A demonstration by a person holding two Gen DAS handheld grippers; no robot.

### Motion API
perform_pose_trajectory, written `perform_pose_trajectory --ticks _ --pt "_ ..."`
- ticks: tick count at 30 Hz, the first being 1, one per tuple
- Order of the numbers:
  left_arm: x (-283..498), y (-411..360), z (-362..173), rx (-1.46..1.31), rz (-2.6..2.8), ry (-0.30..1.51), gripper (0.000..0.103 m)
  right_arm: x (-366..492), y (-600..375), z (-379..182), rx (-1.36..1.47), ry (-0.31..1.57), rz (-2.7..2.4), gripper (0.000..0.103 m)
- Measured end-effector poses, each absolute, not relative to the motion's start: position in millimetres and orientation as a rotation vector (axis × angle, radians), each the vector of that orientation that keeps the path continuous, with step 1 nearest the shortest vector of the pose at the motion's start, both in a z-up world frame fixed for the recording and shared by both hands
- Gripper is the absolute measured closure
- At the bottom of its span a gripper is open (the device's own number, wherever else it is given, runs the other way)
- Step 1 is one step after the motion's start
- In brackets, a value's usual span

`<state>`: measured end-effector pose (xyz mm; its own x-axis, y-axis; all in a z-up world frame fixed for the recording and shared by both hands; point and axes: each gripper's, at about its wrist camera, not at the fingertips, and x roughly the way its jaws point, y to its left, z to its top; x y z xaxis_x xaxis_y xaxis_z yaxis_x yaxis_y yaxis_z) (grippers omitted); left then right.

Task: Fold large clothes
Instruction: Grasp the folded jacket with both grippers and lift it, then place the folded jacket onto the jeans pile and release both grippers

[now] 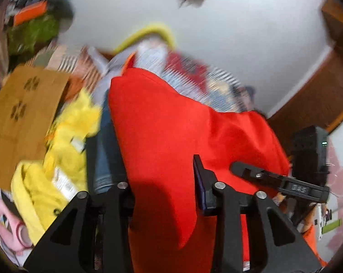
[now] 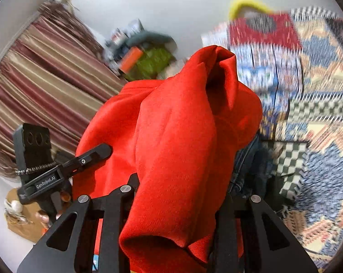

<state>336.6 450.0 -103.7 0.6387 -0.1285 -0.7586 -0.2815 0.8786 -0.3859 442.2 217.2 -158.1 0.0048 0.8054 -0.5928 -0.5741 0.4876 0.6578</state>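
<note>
Garments: 1 red garment [image 1: 171,125], 1 yellow [image 1: 64,150], 1 denim [image 2: 246,170] | left gripper [image 1: 146,182]: grip state undeterminable | right gripper [image 2: 178,191]: clamped on red garment

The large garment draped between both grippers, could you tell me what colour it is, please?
The large garment is plain bright red, seen best in the right wrist view.

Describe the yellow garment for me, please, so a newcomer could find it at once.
In the left wrist view, start at the big red garment draped over the fingers. Just left of it, below the brown cardboard with paw prints, lies the yellow garment. It is the only bright yellow crumpled cloth there, with white labels showing.
</note>
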Motion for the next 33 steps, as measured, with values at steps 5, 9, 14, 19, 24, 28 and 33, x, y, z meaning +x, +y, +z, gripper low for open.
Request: perform_pose_trajectory --ticks 5,9,14,19,24,28,33 --pt "326 467 -133 -0.545 0.087 0.861 0.043 445 222 -191 0.215 1.125 1.061 0.054" --pt "315 445 -122 -0.377 0.224 0.863 0.015 435 218 -175 0.095 1.067 0.964 0.029" --pt "289 423 -112 -0.330 0.222 0.834 0.009 419 195 -159 -0.005 0.971 0.881 0.021" --pt "267 421 -115 -0.346 0.242 0.826 0.008 415 174 -159 -0.049 0.936 0.837 0.012" --pt "245 414 -112 -0.384 0.243 0.824 0.008 404 149 -160 -0.083 0.949 0.798 0.010" --pt "232 404 -105 -0.374 0.256 0.832 0.009 387 135 -154 -0.156 0.926 0.756 0.010" --pt "216 381 -94 -0.270 0.302 0.872 0.009 358 118 -129 -0.161 0.869 0.773 0.010"
